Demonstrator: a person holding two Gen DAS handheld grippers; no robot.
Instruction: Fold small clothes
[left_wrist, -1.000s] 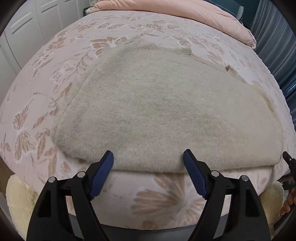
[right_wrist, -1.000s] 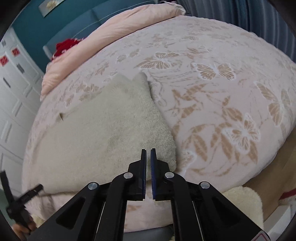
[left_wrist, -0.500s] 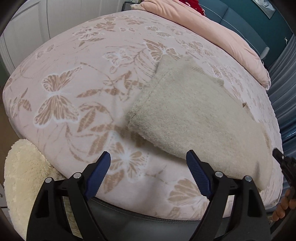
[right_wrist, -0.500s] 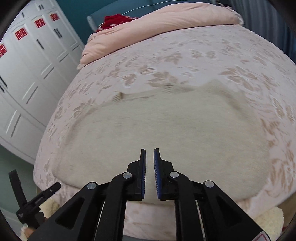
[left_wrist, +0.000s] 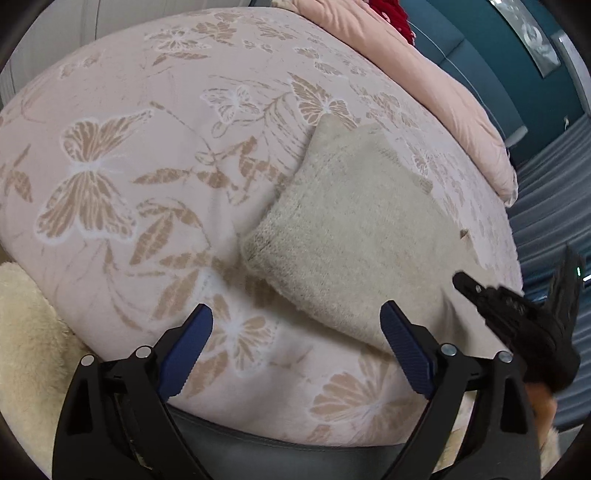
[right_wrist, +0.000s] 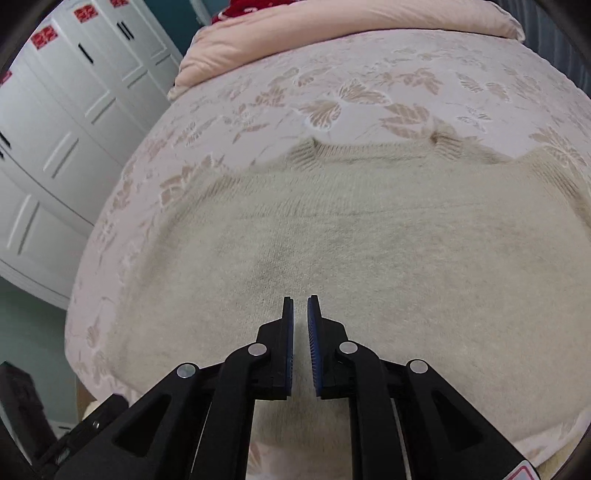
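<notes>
Garment: a cream knitted sweater (right_wrist: 369, 258) lies flat on the bed (left_wrist: 129, 129), filling the middle and right of the right wrist view; in the left wrist view it runs from centre to lower right.
Far edge: the ribbed collar (right_wrist: 373, 151) sits at the upper middle of the right wrist view, against the butterfly-print cover.
Near corner: in the left wrist view a rounded corner of the knit (left_wrist: 255, 254) points toward frame centre-left, slightly raised off the cover.
Bed edge: the dark mattress rim (left_wrist: 295, 446) crosses the bottom of the left wrist view.
Left gripper (left_wrist: 295, 343): its fingers stand wide and are opening, nothing between them but bare cover; the right-hand pad (left_wrist: 406, 350) sits just at the sweater's lower edge.
Right gripper (right_wrist: 300, 343): its fingers are nearly together with a narrow slit, holding nothing, above the sweater's middle.
Open room: printed cover lies bare across the left half of the left wrist view.
Surroundings: a pink duvet (right_wrist: 332, 26) at top, white wardrobe doors (right_wrist: 66, 129) at upper left, a fluffy rug (left_wrist: 26, 350) at lower left.
</notes>
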